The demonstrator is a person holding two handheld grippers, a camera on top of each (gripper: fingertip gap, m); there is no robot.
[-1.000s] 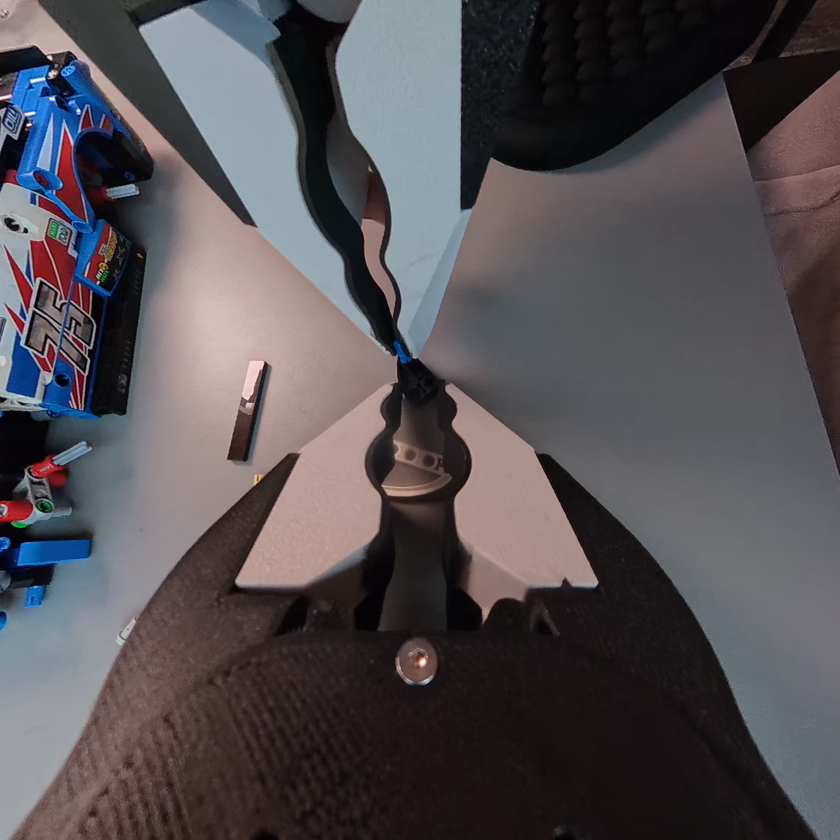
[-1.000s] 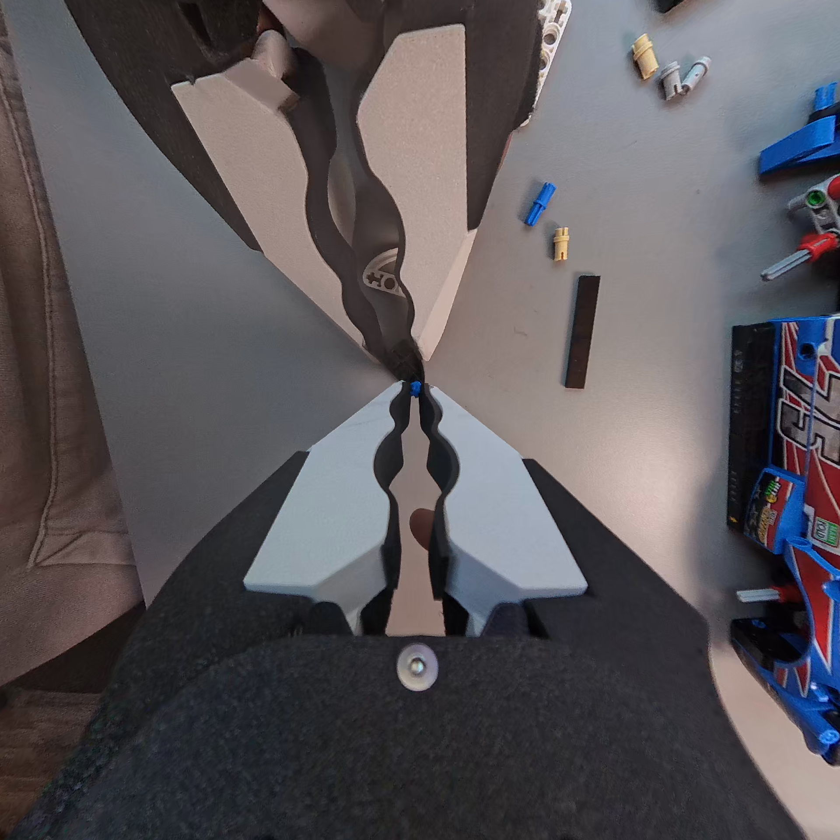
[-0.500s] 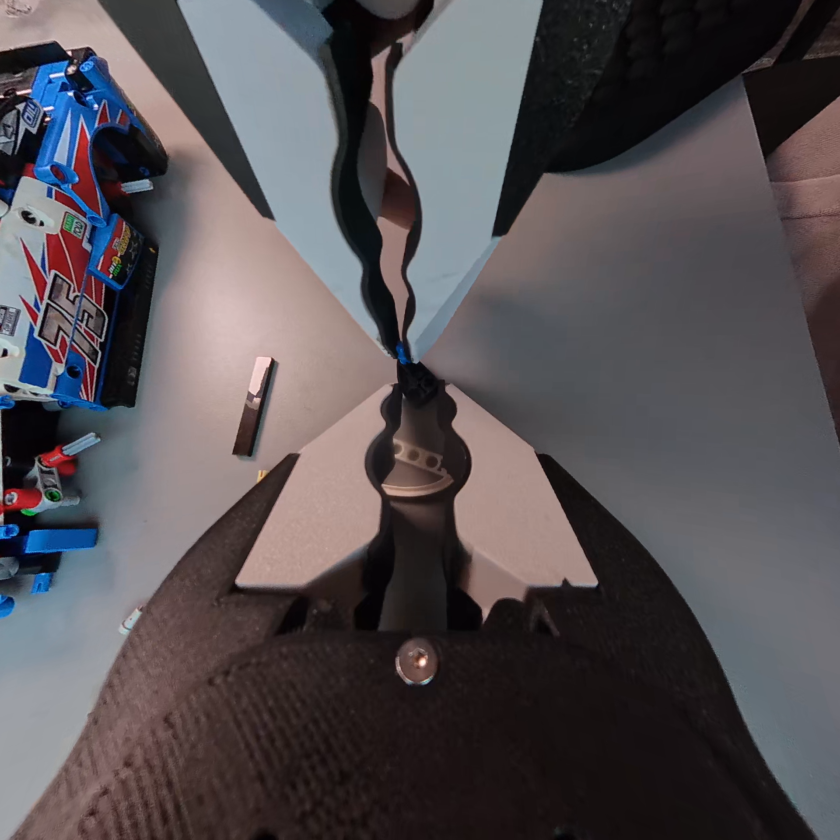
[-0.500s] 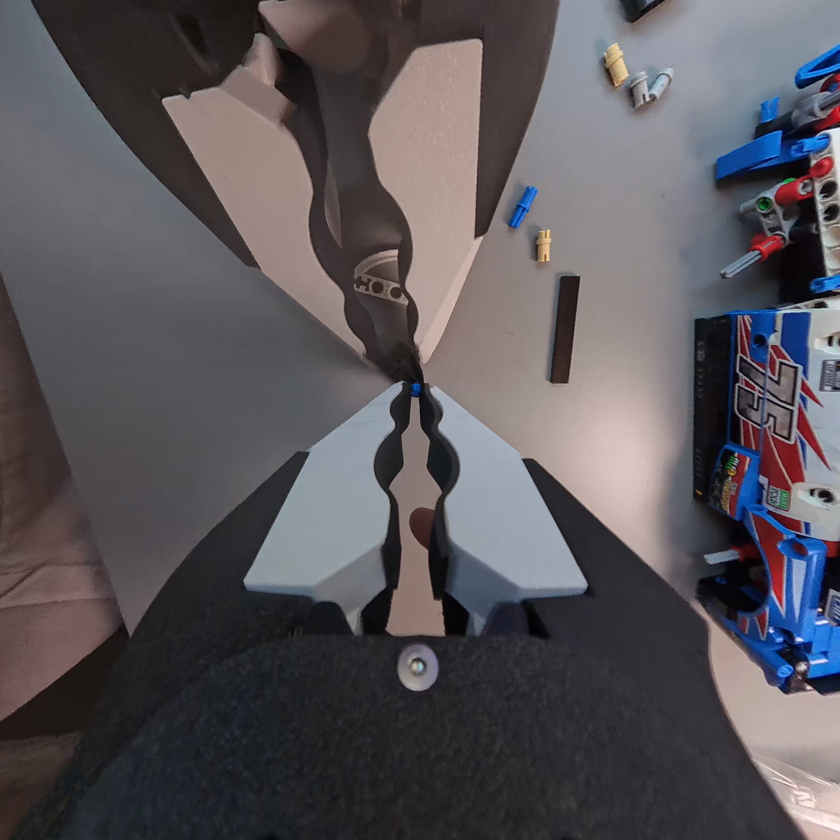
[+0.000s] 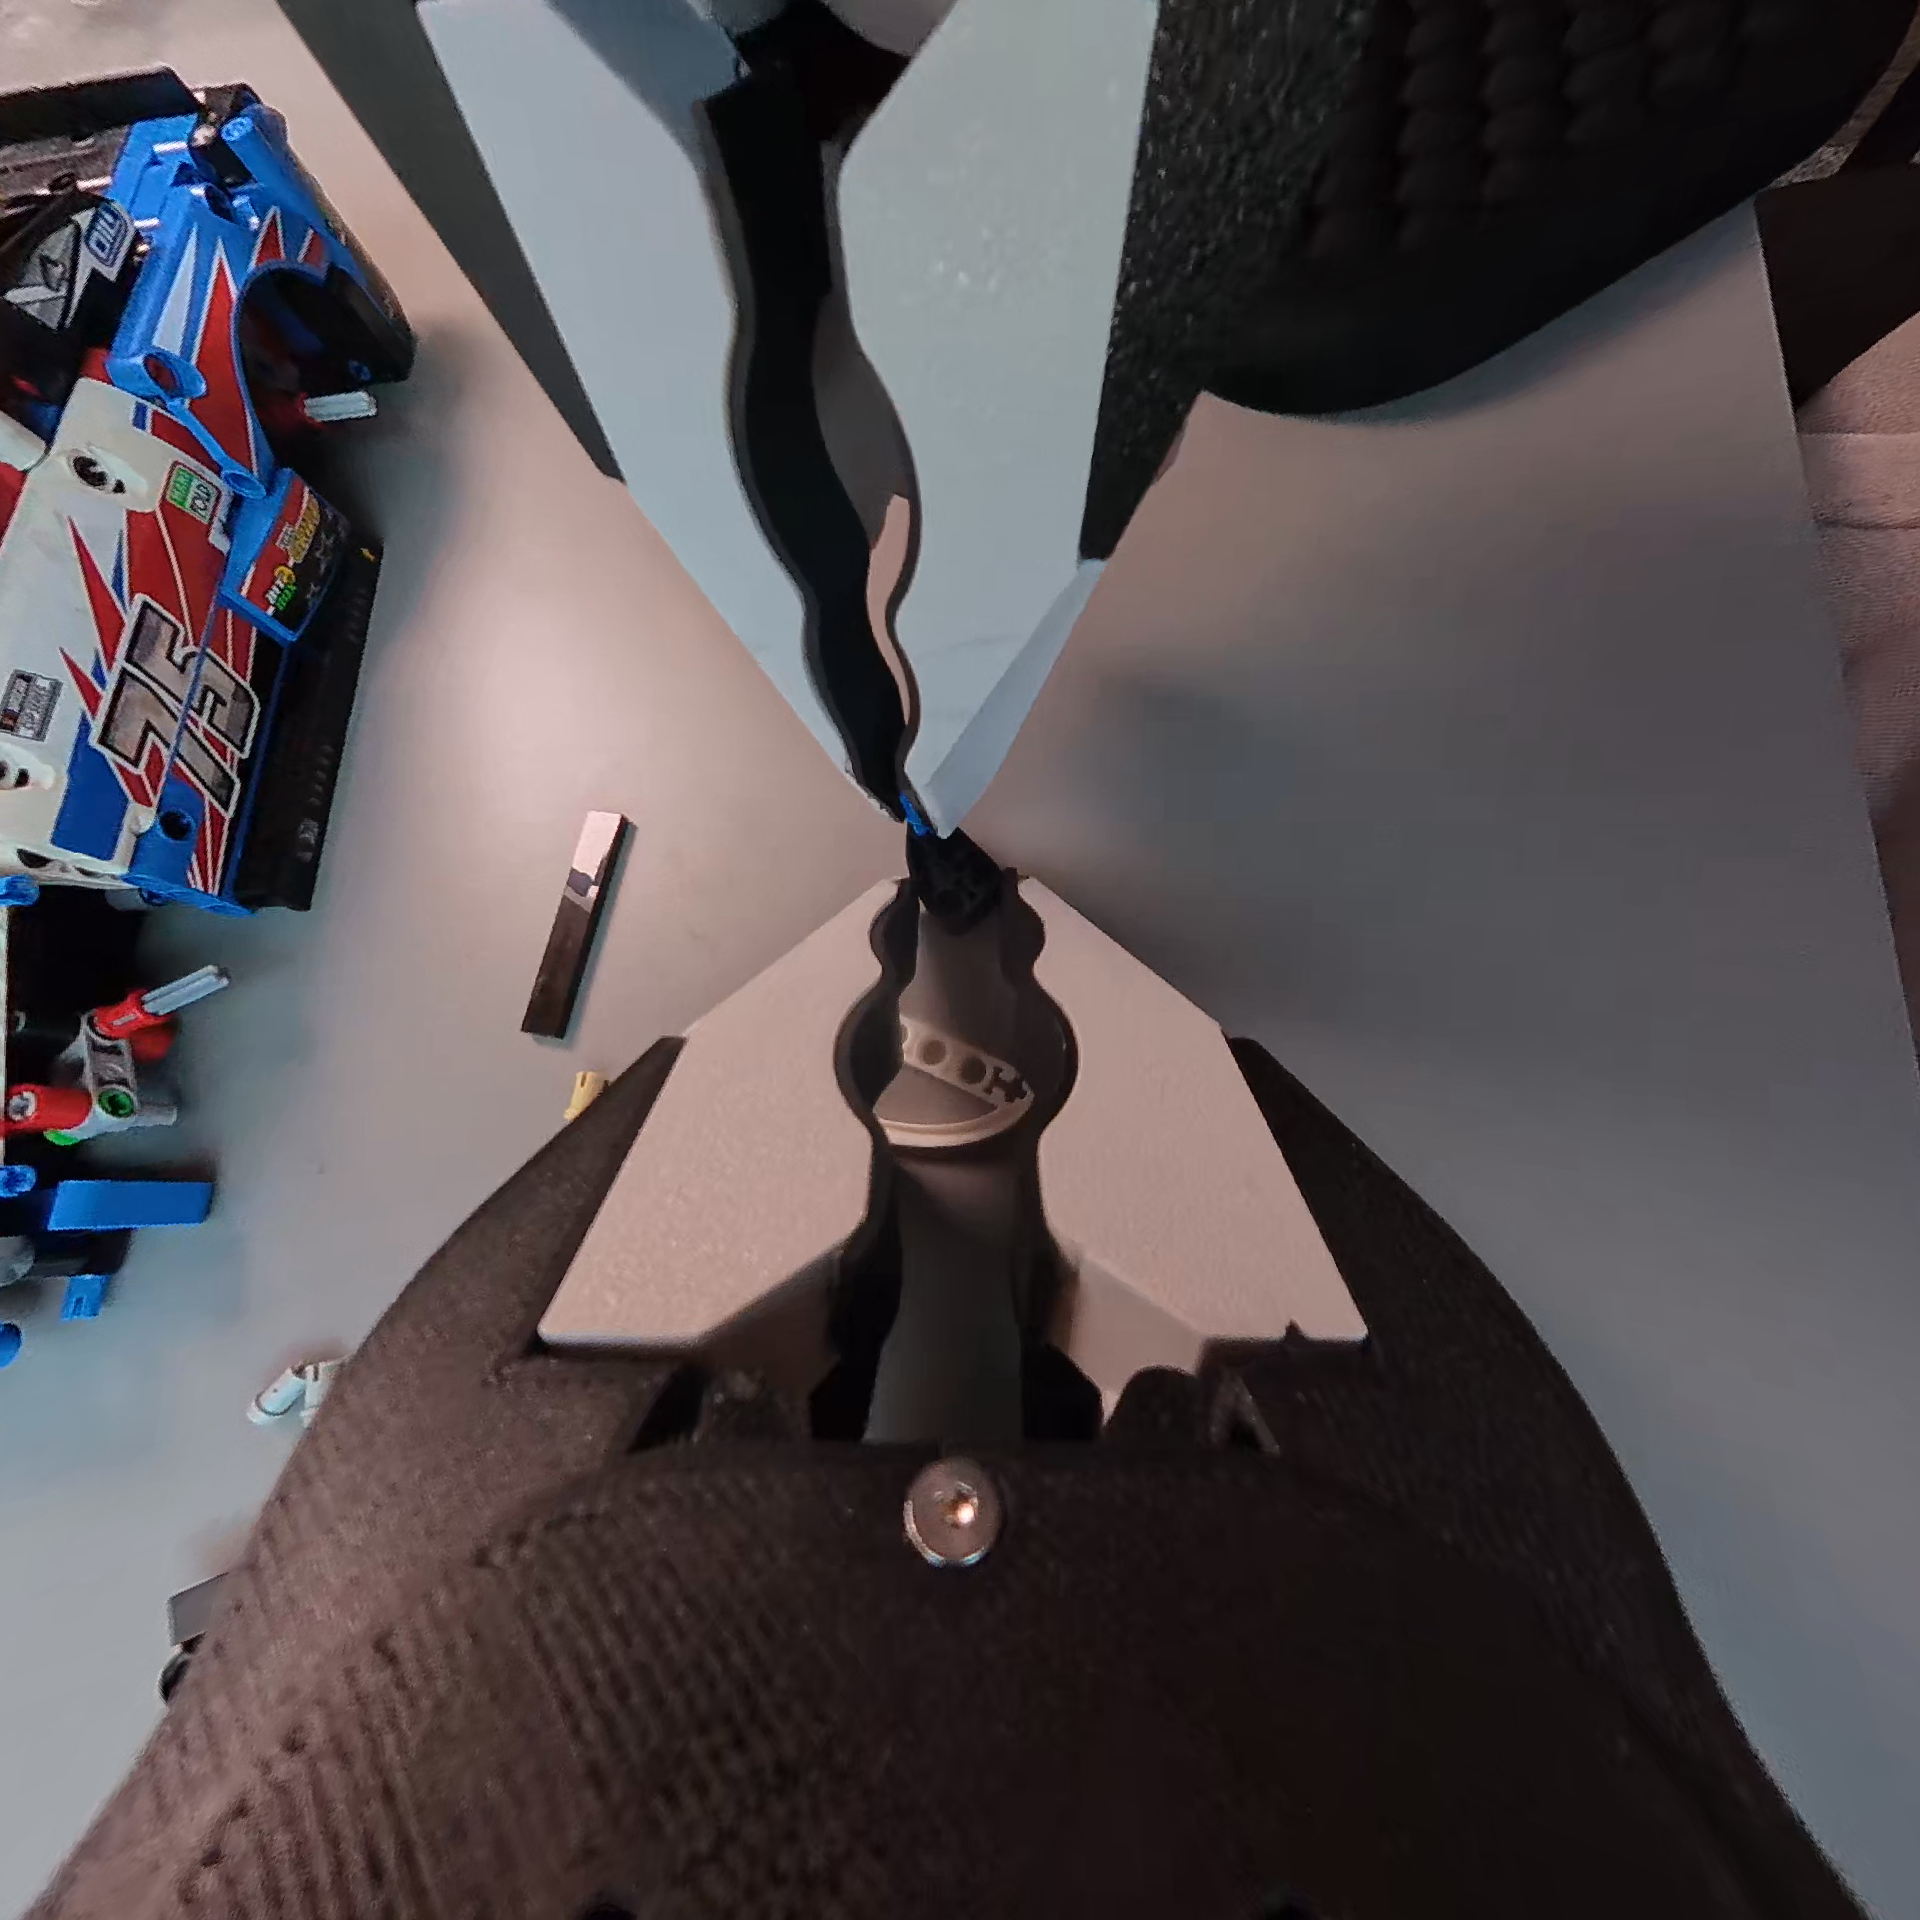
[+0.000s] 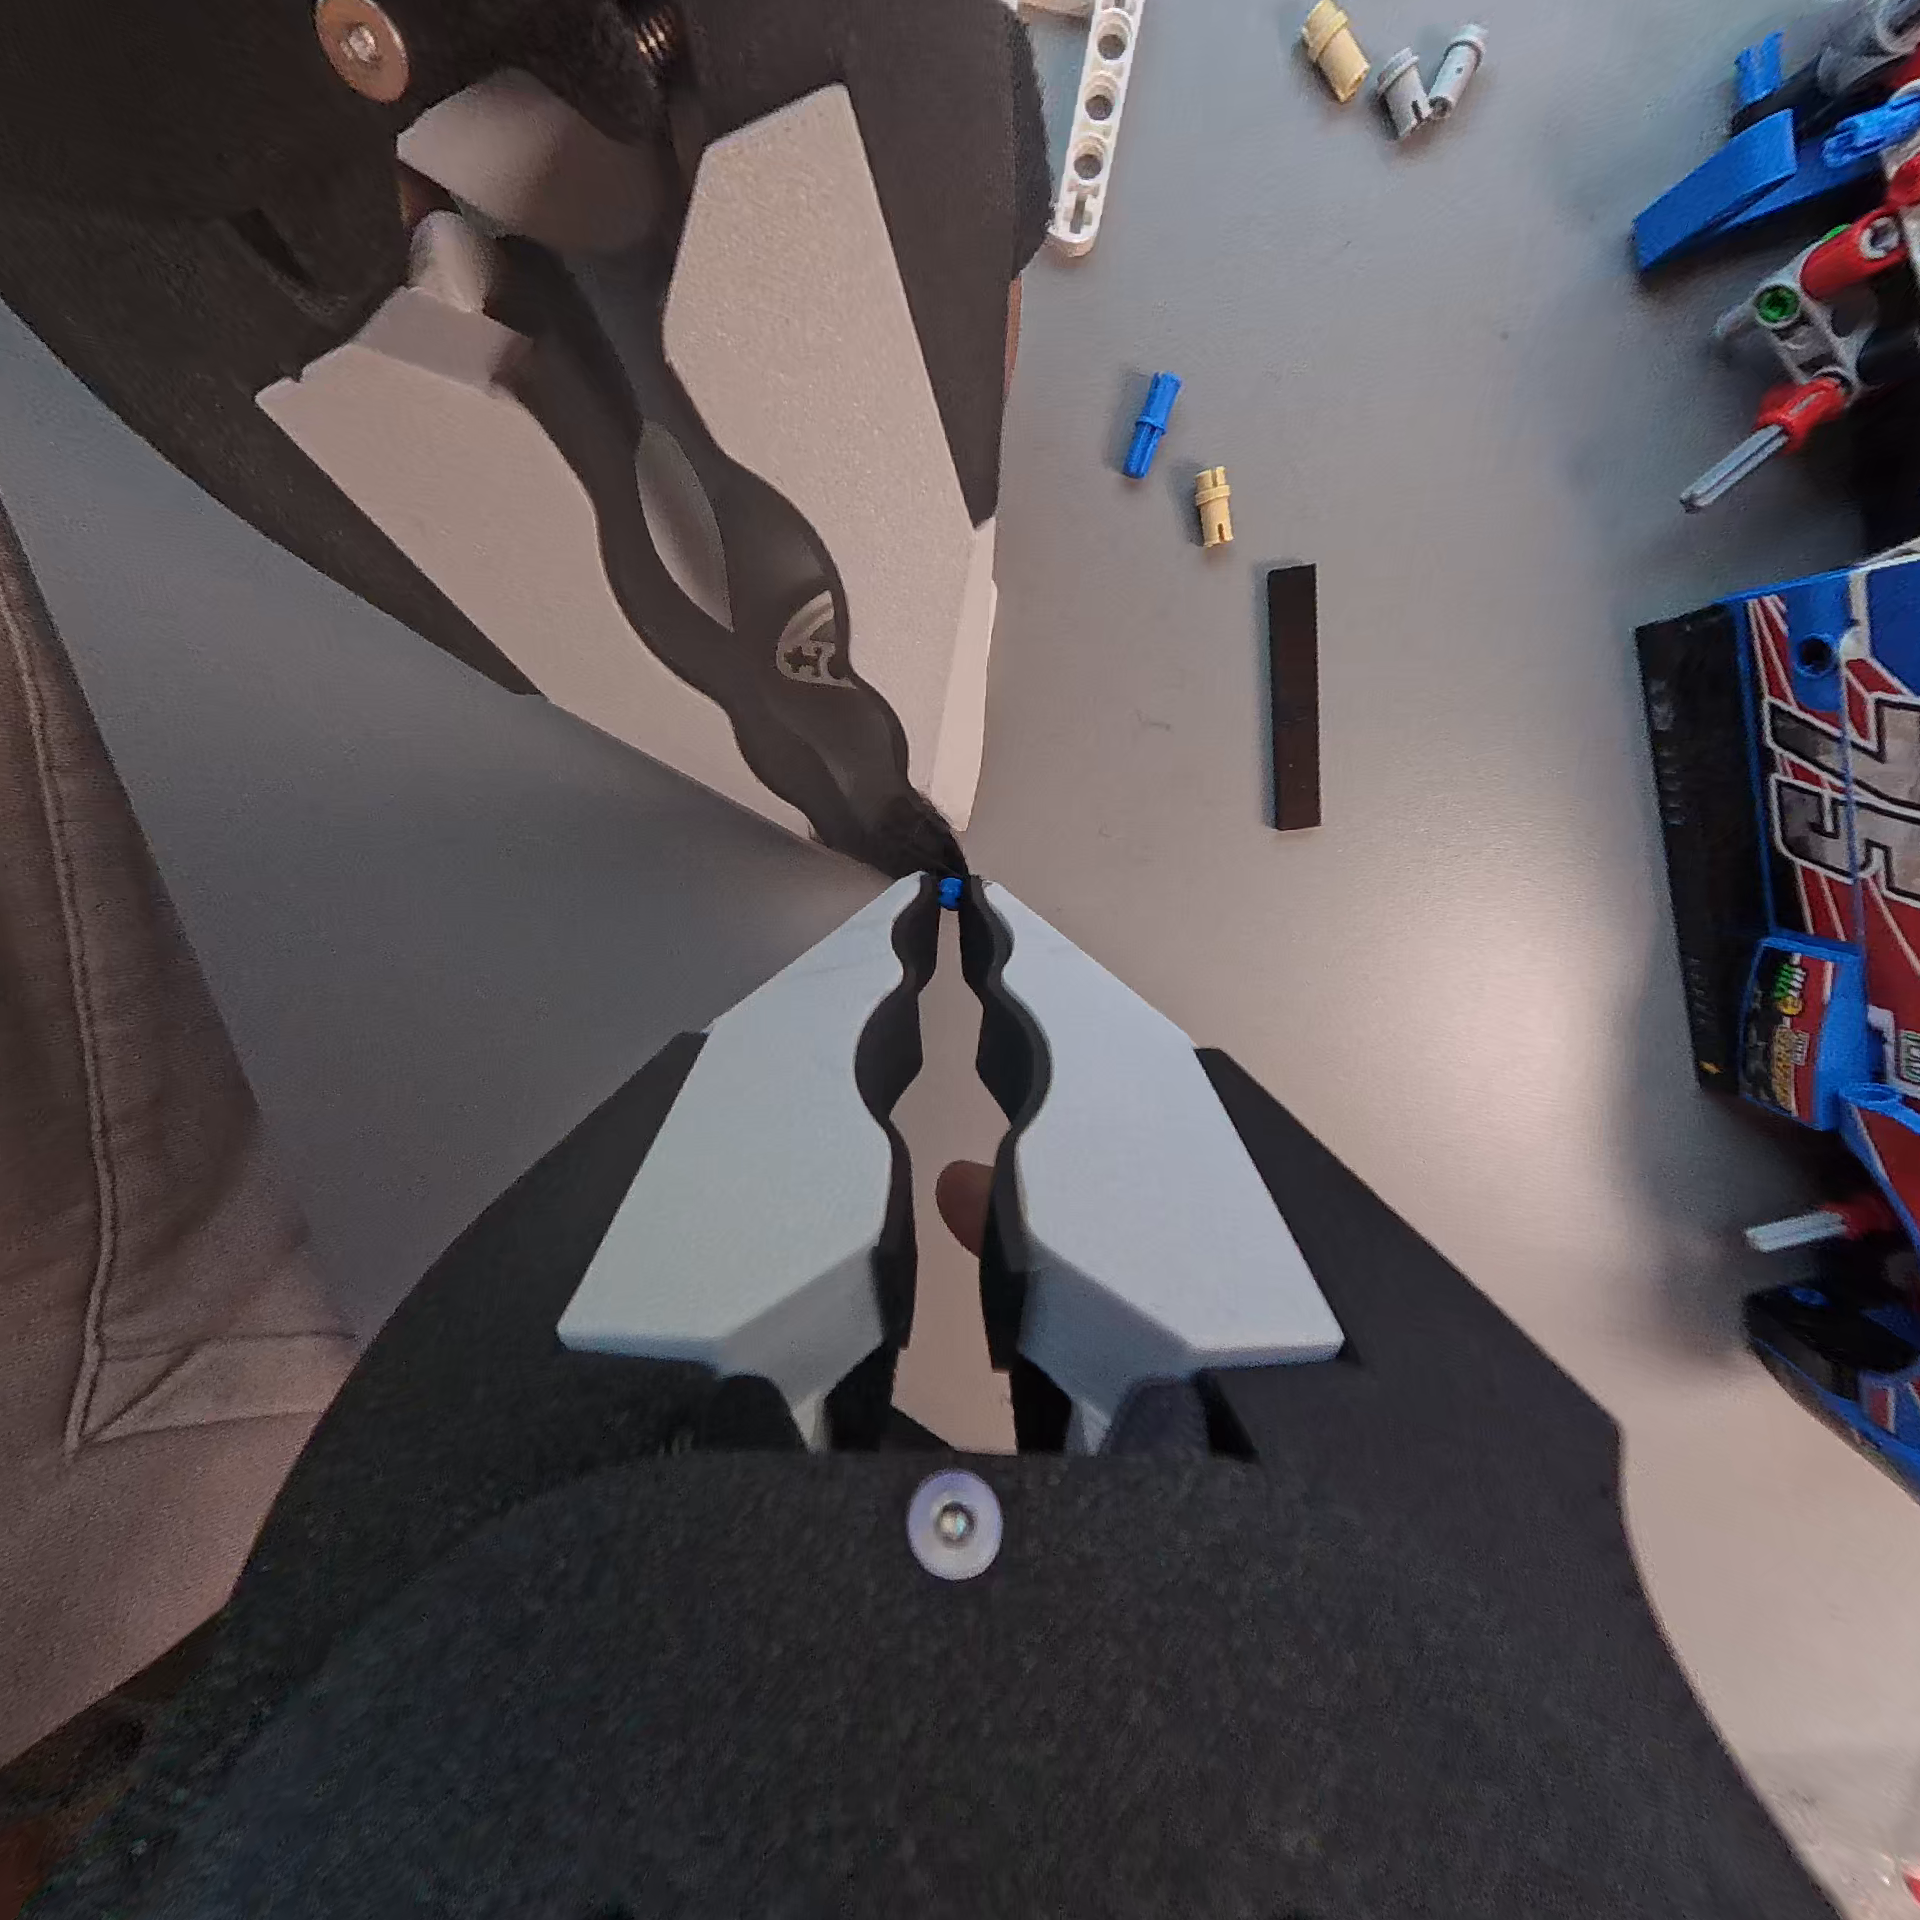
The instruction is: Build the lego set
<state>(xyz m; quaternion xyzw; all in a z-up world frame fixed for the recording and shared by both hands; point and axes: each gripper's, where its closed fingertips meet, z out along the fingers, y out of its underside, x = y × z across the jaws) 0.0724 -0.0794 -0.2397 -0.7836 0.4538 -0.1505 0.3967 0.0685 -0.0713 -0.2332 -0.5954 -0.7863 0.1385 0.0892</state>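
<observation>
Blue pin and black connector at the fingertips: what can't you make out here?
- Blue pin: mostly hidden between the right hand-held gripper fingertips.
- Black connector: holes too dark and small, left wrist view; pin seating cannot be told.
- Race car: cut off by the right edge.

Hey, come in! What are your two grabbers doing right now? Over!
Left gripper shut on black connector. Right gripper shut on blue pin. Tips touching, pin meeting connector. Nothing between.
</observation>
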